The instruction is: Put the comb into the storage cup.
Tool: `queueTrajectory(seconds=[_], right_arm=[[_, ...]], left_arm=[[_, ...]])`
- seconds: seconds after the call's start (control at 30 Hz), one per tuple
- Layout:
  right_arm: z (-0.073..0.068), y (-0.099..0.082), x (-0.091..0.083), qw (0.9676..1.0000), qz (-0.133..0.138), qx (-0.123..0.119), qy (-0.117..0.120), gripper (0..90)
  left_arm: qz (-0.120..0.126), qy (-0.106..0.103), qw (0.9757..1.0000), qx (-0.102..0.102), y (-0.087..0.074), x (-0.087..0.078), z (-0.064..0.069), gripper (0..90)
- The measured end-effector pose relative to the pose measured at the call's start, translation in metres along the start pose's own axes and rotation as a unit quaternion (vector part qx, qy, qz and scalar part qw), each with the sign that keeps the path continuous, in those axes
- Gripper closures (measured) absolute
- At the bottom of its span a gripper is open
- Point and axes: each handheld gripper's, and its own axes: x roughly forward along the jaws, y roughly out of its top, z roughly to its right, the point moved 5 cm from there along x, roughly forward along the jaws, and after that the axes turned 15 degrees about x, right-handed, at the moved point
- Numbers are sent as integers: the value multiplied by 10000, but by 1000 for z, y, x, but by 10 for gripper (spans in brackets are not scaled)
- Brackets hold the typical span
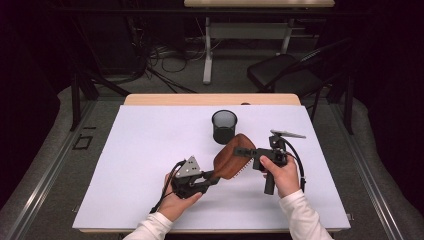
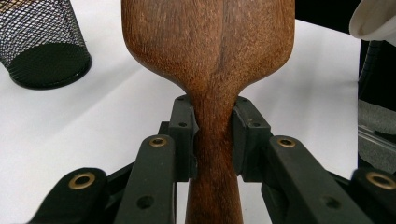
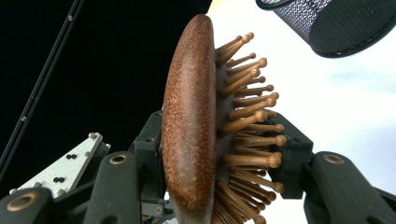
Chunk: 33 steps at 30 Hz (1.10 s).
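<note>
A brown wooden hairbrush [image 1: 231,157] with wooden pins is held above the white table between both hands. My left gripper [image 1: 210,176] is shut on its narrow handle [image 2: 213,140], one pad on each side. My right gripper [image 1: 246,151] is shut across the brush head [image 3: 189,121], one jaw on the smooth back and the other against the pins [image 3: 254,126]. A black mesh cup [image 1: 224,126] stands upright on the table just beyond the brush, its rim empty as far as I can see.
The white table surface [image 1: 150,150] spreads wide to the left and front. A black chair [image 1: 285,72] and a desk frame stand on the floor beyond the table's far edge. The person's white sleeves come in from the bottom.
</note>
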Motion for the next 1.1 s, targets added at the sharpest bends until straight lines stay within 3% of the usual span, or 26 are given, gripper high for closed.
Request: queueTrajectory(seconds=[1.1], right_arm=[[5, 3, -3, 9994, -189, 297, 3, 493]], left_arm=[[84, -18, 9999, -82, -1, 3, 1, 688]])
